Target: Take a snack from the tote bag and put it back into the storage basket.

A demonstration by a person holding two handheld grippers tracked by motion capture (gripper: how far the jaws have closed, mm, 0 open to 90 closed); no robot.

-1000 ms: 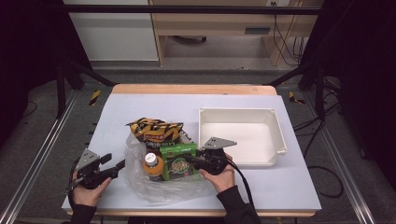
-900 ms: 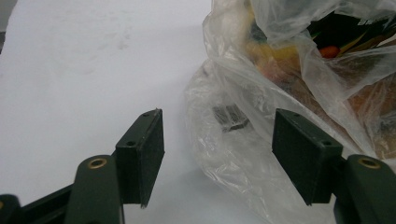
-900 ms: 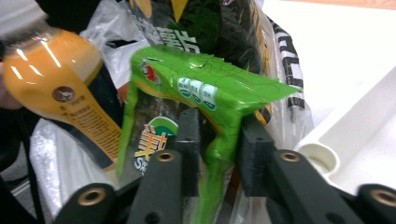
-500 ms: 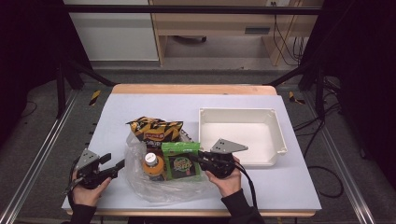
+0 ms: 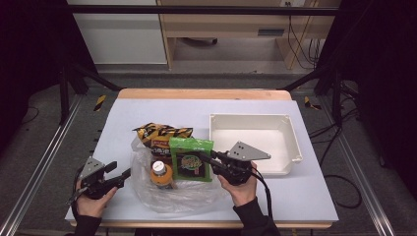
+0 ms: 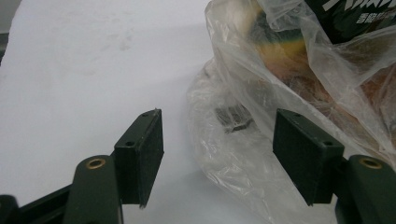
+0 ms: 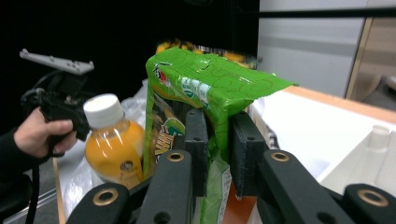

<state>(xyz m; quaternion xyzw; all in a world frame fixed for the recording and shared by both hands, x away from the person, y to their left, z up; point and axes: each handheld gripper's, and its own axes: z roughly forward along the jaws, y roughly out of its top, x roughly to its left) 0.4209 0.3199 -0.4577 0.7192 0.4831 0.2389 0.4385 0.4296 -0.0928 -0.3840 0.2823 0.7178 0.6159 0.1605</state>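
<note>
Up off the pile has come the green snack bag (image 5: 191,158), lifted a little by the right tool (image 5: 210,160) since a moment ago, and the jaws of that tool have just been closing on it. Now the right tool pinches the bag by its side edge, and in the right gripper view the two black pads sit tight on the green wrapper (image 7: 205,98), one on each side. The bag stands nearly upright in the grip and hangs over the clear plastic bag (image 5: 172,189) near the front of the worktop (image 5: 305,196). Just beside the green bag is a small bottle of orange drink (image 5: 160,174) with a white cap, sitting in the mouth of the clear plastic bag. Behind them lies a yellow and black snack bag (image 5: 160,132), touching the clear plastic. A white tray (image 5: 295,145) sits to the right of the pile, near the right hand (image 5: 241,189). The left tool (image 5: 122,175) has stayed in the same spot at the left edge of the clear plastic bag. Its jaws are spread wide, and in the left gripper view some crinkly clear plastic (image 6: 243,140) lies between them, close to one pad, but the pads do not press on it. The left hand (image 5: 91,201) holds that tool low, close to the worktop.
</note>
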